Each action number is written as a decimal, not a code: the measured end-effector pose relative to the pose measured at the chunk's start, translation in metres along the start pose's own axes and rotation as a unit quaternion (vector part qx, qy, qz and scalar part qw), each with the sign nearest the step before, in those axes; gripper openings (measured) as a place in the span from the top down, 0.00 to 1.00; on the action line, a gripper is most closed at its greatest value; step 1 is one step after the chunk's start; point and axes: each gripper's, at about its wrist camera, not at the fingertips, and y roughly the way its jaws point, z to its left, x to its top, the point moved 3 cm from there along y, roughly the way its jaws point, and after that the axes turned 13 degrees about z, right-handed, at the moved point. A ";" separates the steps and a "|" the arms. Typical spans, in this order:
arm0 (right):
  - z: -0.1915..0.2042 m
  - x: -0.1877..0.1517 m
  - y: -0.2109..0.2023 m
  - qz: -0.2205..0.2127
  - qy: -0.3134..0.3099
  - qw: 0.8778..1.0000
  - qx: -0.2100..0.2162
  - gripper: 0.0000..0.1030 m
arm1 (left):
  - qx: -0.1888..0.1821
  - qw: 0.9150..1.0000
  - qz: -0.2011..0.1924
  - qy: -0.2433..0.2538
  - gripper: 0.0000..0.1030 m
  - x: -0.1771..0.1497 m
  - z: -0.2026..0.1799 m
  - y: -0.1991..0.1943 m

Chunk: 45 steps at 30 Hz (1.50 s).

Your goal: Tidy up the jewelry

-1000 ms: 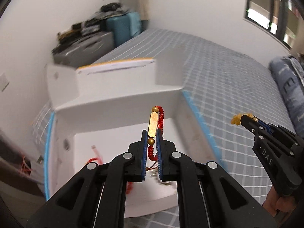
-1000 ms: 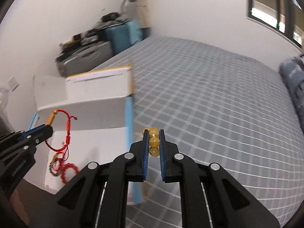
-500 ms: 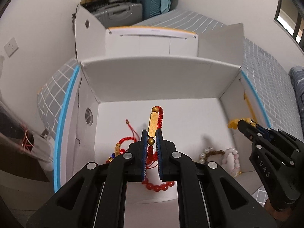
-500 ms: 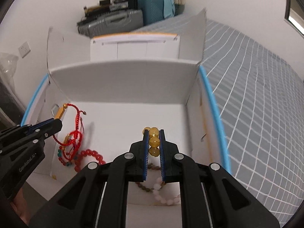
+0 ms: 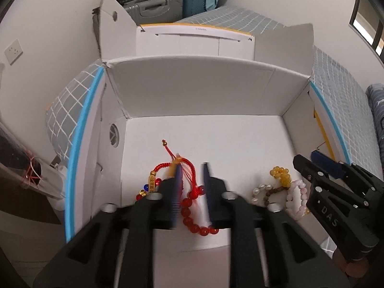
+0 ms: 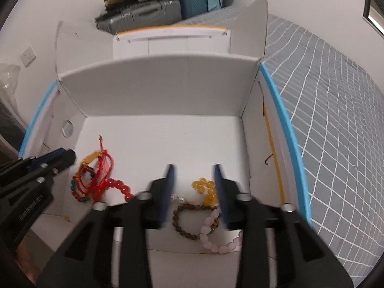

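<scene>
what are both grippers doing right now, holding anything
left gripper: open, just opening, red cord bracelet released in the box.
right gripper: open, just opening, yellow bead bracelet dropped.

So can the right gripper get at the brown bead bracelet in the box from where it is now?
Probably yes: the right gripper hangs open right over the brown bead bracelet, though the pink bracelet overlaps it.

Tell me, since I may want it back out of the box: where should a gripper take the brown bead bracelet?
Probably the brown bead bracelet by its left arc, from straight above, one finger inside the loop. It lies flat and open there; its right side touches the pink bead bracelet.
</scene>
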 end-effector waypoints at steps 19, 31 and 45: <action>-0.019 -0.079 -0.089 -0.124 0.026 0.992 -0.027 0.07 | 0.027 0.990 -0.135 -0.009 0.05 -0.090 0.004 -0.078; -0.015 -0.106 -0.092 -0.108 0.031 0.993 -0.038 0.07 | 0.029 0.992 -0.123 0.000 0.06 -0.112 0.002 -0.076; -0.018 -0.106 -0.087 -0.100 0.034 0.993 -0.046 0.07 | 0.022 0.993 -0.114 0.008 0.06 -0.113 -0.003 -0.069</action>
